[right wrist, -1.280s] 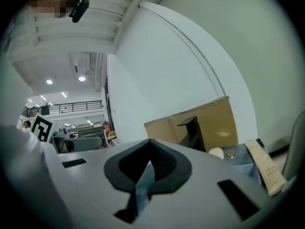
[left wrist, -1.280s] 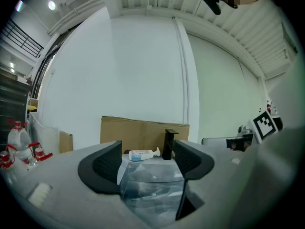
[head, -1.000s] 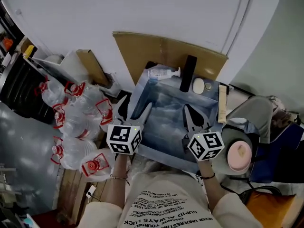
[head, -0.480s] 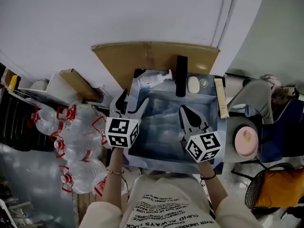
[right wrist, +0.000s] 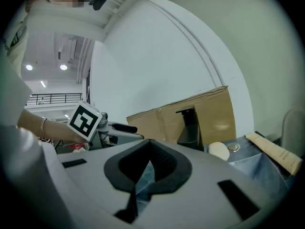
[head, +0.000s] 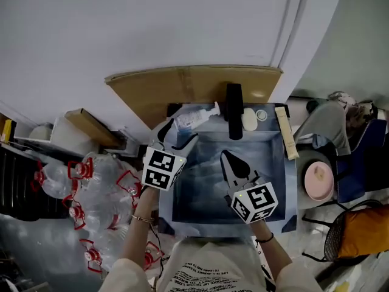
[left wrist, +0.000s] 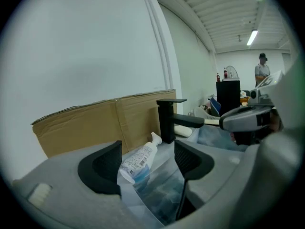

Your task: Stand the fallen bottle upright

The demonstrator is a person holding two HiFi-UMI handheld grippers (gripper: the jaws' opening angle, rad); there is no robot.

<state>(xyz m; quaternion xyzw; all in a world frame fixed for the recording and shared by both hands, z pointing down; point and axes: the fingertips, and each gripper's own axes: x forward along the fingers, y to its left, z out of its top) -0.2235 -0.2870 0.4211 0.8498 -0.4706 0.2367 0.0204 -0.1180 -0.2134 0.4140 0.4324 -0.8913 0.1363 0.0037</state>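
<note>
Cardboard backs a sink. The bottle lies on its rear rim beside the black faucet. The left claw gapes near the bottle, and the right claw is pinched together.

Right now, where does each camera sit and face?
Head view: on the person's head, looking down at the sink; left gripper, right gripper, forearms show.
Left gripper view: on the left gripper, looking past open fingers at the fallen bottle.
Right gripper view: on the right gripper, facing the faucet over shut fingers.
Shared: both gripper views show the faucet and cardboard.
</note>
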